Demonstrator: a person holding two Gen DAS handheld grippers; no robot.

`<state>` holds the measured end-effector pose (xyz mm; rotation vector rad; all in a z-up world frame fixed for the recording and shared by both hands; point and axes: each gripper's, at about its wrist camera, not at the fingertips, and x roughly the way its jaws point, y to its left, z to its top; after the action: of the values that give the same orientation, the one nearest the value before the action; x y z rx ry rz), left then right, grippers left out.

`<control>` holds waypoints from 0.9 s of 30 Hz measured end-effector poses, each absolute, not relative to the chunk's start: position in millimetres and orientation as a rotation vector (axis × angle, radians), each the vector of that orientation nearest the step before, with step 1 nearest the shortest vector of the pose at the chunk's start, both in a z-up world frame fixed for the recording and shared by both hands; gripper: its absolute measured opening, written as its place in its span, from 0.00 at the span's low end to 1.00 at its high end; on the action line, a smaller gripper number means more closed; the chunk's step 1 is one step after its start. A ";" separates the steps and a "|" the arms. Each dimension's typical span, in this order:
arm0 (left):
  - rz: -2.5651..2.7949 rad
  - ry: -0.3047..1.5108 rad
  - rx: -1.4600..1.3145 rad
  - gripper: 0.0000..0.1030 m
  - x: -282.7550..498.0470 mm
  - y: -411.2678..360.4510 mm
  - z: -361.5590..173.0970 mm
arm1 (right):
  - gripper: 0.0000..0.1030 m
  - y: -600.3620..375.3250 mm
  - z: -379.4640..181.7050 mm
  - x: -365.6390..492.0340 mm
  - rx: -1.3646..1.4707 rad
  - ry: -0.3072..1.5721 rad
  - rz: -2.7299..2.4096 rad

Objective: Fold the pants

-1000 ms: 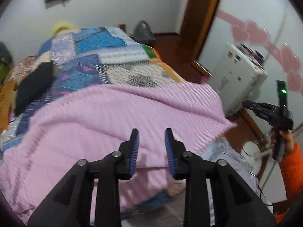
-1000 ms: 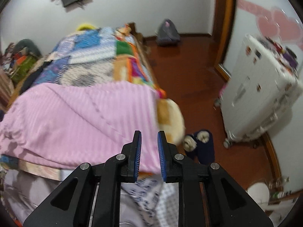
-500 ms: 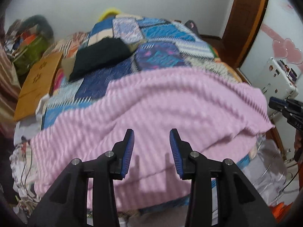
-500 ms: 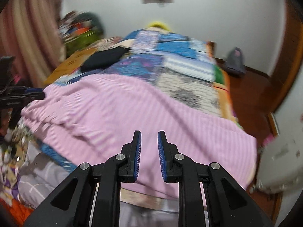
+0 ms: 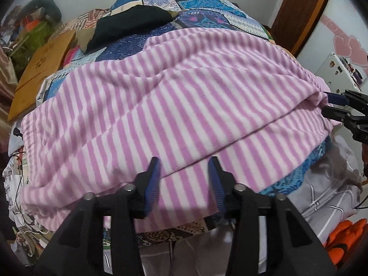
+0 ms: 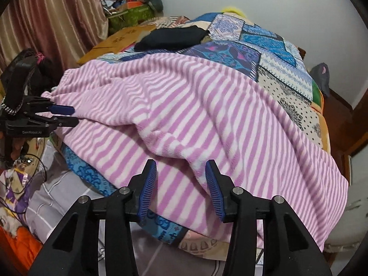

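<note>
The pants (image 5: 184, 96), pink-and-white striped fleece, lie spread crosswise over the near end of the bed, rumpled, with a long seam or fold edge running across the front and the near hem drooping over the mattress edge. They cover the patchwork quilt (image 5: 202, 11), whose blue panels show beyond them.

At the left end, the left gripper (image 5: 184, 181) points down at the fabric with its blue pads (image 5: 151, 184) apart; its jaws have just been opening, and the cloth lies beneath them, not pinched. At the right end, the right gripper (image 6: 181, 184) hovers the same way over a bunched ridge of the pants, jaws also just opened and gripping nothing.

The left wrist view catches the right gripper's tips just beside the pants' far corner, plus a wooden door frame (image 5: 303, 11), pink heart stickers (image 5: 345, 46) on the wall and a white cabinet (image 5: 338, 69). Only the right wrist view shows the brownish curtain (image 6: 53, 18), and the left gripper from the side, near the pants' other end.

A black garment (image 5: 131, 25) lies on the quilt behind the pants, a cardboard box (image 5: 41, 69) to its left, green bags and clutter behind that. Grey bedding (image 5: 322, 184) and something orange (image 5: 342, 239) lie below the bed edge.
</note>
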<state>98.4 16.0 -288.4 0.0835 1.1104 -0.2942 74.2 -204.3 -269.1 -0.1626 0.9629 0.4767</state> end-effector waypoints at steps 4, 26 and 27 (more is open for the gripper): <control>-0.273 1.088 0.080 0.49 105.3 14.0 -288.7 | 0.40 -209.1 -274.0 84.0 -0.169 0.973 0.419; -0.315 1.003 -0.002 0.00 78.8 23.3 -247.2 | 0.04 -213.5 -255.6 71.1 -0.033 0.939 0.547; -0.312 1.001 -0.001 0.00 75.4 23.6 -247.2 | 0.04 -213.4 -255.6 69.5 -0.031 0.940 0.555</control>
<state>75.4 23.6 -247.2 -0.0010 1.0011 -0.3119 69.5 -213.4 -255.6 -0.0312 0.9395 0.5555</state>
